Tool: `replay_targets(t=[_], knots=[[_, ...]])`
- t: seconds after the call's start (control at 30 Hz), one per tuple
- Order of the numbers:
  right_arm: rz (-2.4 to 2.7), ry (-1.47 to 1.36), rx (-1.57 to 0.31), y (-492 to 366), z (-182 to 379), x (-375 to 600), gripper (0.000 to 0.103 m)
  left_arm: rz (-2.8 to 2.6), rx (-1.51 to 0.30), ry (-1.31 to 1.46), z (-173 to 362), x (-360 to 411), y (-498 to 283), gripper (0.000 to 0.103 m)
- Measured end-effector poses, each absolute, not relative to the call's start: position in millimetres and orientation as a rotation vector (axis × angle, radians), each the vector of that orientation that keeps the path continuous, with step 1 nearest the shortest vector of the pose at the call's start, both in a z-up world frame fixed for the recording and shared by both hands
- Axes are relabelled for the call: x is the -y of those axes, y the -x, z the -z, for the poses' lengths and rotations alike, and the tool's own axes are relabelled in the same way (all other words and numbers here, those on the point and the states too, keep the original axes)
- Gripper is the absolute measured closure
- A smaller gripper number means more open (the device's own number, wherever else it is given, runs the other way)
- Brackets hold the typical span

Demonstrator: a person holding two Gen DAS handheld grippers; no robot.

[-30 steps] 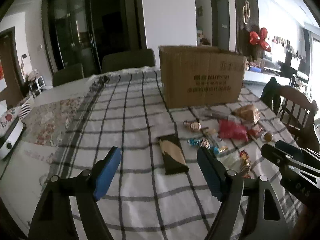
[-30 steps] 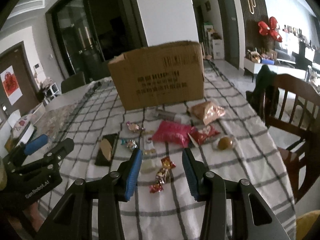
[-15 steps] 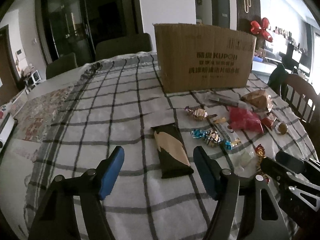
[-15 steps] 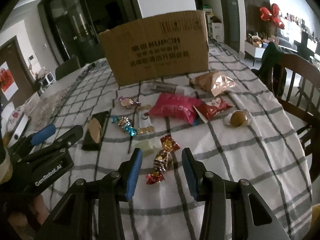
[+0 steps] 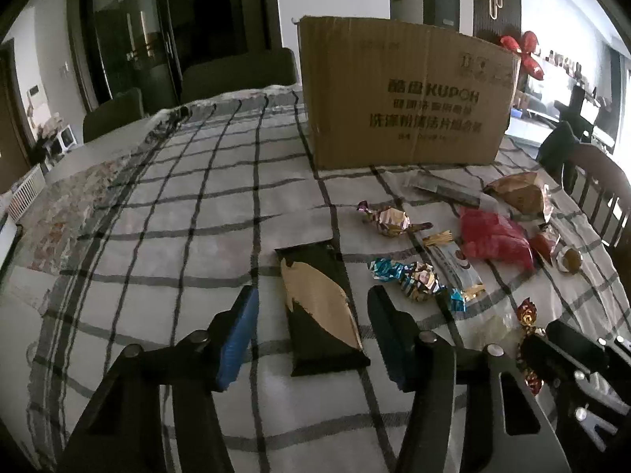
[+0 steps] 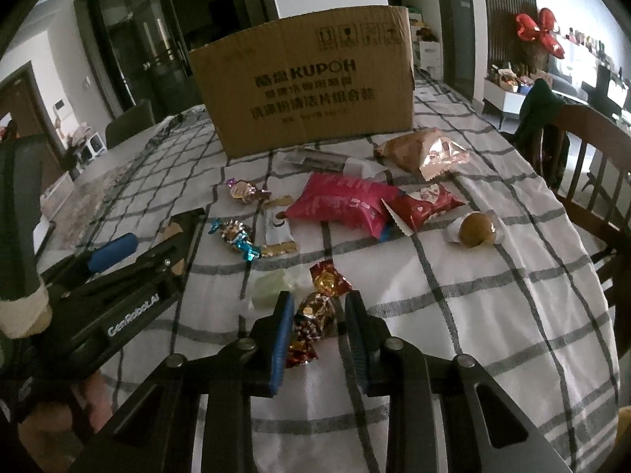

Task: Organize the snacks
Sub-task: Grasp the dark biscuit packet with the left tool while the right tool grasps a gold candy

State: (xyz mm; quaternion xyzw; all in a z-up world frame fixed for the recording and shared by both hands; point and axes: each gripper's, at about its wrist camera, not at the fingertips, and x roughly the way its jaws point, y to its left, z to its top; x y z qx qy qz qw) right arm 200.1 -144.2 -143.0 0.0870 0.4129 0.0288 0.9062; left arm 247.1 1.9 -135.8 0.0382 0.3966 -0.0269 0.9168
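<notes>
A cardboard box (image 5: 402, 94) stands at the back of the checked tablecloth (image 5: 177, 205); it also shows in the right wrist view (image 6: 307, 86). My left gripper (image 5: 311, 315) is open, its fingers on either side of a black-and-gold bar packet (image 5: 319, 311) lying flat. My right gripper (image 6: 319, 315) is open, its fingers on either side of a red-gold foil candy (image 6: 311, 315). Other loose snacks include a pink packet (image 6: 343, 201), a red packet (image 6: 426, 205), a blue-wrapped candy (image 6: 236, 234) and a brown bun (image 6: 475, 229).
A wooden chair (image 6: 583, 149) with a dark garment stands at the table's right edge. Dark chairs (image 5: 236, 75) stand behind the far edge. A floral mat (image 5: 71, 205) lies at the left. The left gripper's body (image 6: 118, 295) is close to the right gripper's left side.
Both grippers have moved forward and down toward the table. The left one now straddles the bar packet, the right one straddles the red-gold candy. Both stay open.
</notes>
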Motion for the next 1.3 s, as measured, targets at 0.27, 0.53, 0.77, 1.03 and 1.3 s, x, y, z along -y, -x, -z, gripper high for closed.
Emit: replay_targets(t=[0.27, 0.53, 0.77, 1.03, 1.3], knots=[[-0.061, -0.174, -0.875, -202.6, 148.7, 142.0, 0.079, 0.034, -0.865, -0.068, 142.7, -1.8, -256.9, 0.06], [-0.058, -0.157, -0.872, -203.1, 150.3, 139.8, 0.08, 0.04, -0.895, -0.049, 147.0, -3.9, -261.2, 0.064], [-0.055, -0.15, -0.858, -202.5, 146.2, 142.0, 0.083, 0.076, -0.882, -0.029, 144.6, -4.4, -259.9, 0.072], [-0.07, -0.142, -0.804, -197.4, 130.1, 144.2, 0.084, 0.09, -0.848, -0.032, 128.2, -4.2, -244.7, 0.072], [-0.106, -0.127, -0.721, -190.2, 104.2, 144.8, 0.084, 0.116, -0.785, -0.025, 93.3, -0.4, -221.8, 0.072]])
